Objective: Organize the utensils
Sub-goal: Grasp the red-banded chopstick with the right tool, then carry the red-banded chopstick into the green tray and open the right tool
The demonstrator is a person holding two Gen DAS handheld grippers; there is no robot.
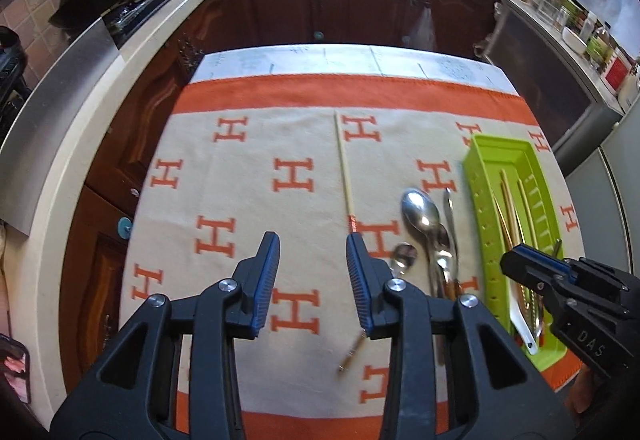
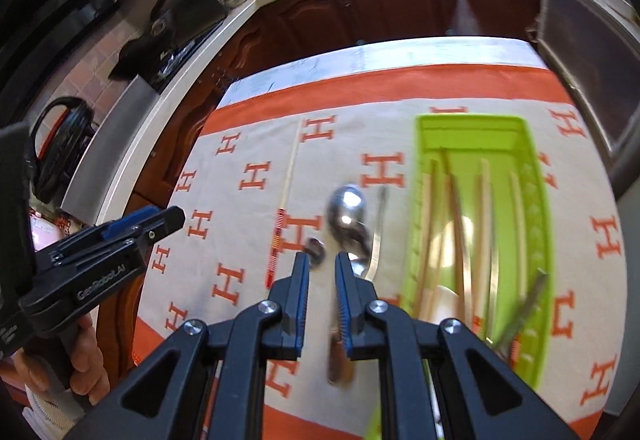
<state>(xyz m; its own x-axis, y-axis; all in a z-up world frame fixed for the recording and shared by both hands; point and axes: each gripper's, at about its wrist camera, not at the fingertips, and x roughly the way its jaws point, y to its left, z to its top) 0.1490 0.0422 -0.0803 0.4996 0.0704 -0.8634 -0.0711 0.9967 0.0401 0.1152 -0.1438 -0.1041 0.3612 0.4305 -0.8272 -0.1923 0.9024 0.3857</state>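
Right now your left gripper (image 1: 312,248) hangs over the orange-and-cream cloth (image 1: 240,208) on the counter with its jaws spread and nothing between them, the pale chopstick (image 1: 344,176) with the red-banded end lying just ahead of the right-hand pad. Your right gripper (image 2: 322,264) has its jaws only narrowly parted and, as far as the blurred wrist view shows, empty; a brown handle sits below them, but I cannot tell whether it touches a pad. The utensils still loose are that chopstick, a second short stick (image 1: 352,354) near the cloth's front edge, and a cluster beside the green tray (image 1: 478,200): a large spoon (image 1: 420,212), a small spoon (image 1: 404,256) and a slim metal piece alongside them. Several chopsticks and a white spoon already lie inside the tray, so the job looks partly done. The main risk is the chopstick: it is thin and flat on soft fabric, so if you close from too high the pads may pinch cloth or roll the stick away. The spoons overlap, so grabbing one could drag its neighbours or flick the small spoon off. Your two grippers are also near each other by the tray; reaching for the spoons with both could make them collide or nudge the tray toward the cloth's edge.
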